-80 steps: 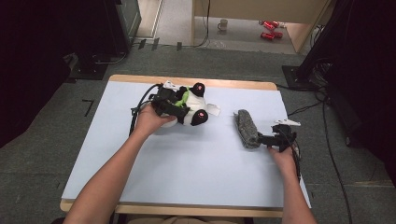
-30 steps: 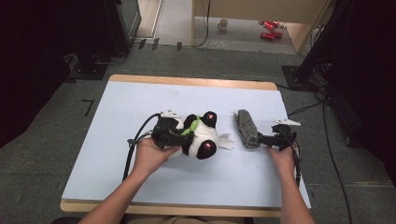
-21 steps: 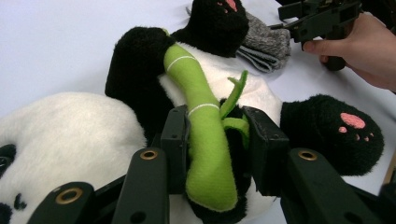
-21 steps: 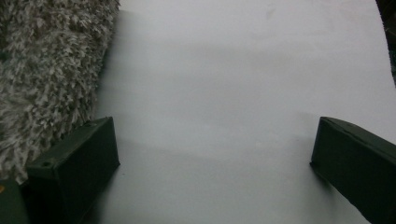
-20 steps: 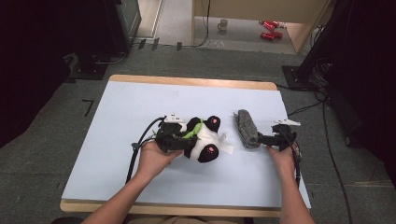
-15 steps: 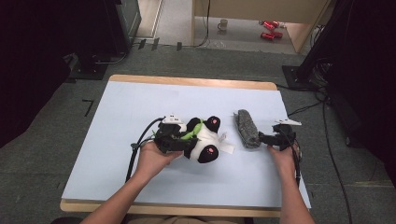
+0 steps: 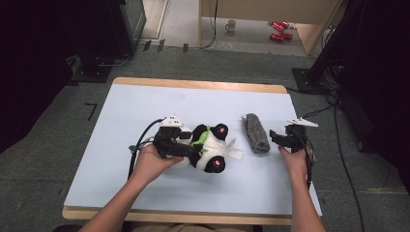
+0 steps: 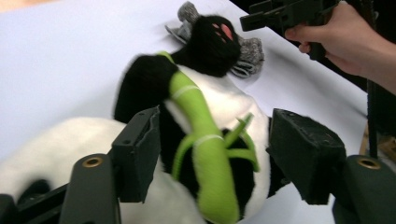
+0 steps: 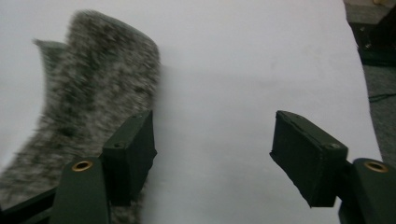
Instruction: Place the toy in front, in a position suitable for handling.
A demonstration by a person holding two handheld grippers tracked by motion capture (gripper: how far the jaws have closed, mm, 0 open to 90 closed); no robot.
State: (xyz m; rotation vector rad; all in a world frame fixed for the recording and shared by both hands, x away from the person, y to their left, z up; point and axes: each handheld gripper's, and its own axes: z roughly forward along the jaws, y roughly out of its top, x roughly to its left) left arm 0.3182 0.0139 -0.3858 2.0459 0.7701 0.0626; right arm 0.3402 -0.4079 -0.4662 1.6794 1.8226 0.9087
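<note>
Counter [image 7: 145, 106]: pale blue top with a wood rim, everything on it sits in the middle band, nearer the front edge than the back.

Panda plush [image 7: 209, 153] [image 8: 205, 116]: lies on its side about centre of the counter, a green bamboo piece [image 8: 205, 154] across its belly, pink-padded paws up and toward the right edge.

Grey sock [image 7: 255, 133] [image 9: 88, 107]: rolled and lying flat just right of the panda, long axis running front-to-back, near the right edge. Blurred in the right tool view.

Left tool [image 7: 191, 151] [image 8: 212, 161]: held by the left hand [image 7: 152, 162], jaws have just been opening. They now stand either side of the panda's body with the plush between them, pads off the fabric, grip released.

Right tool [image 7: 273, 138] [image 9: 212, 156]: in the right hand [image 7: 296, 162], just right of the sock. Jaws have just been closing, nothing between them; left jaw sits at the sock's edge, bare counter in the gap. Not clenched.
</note>
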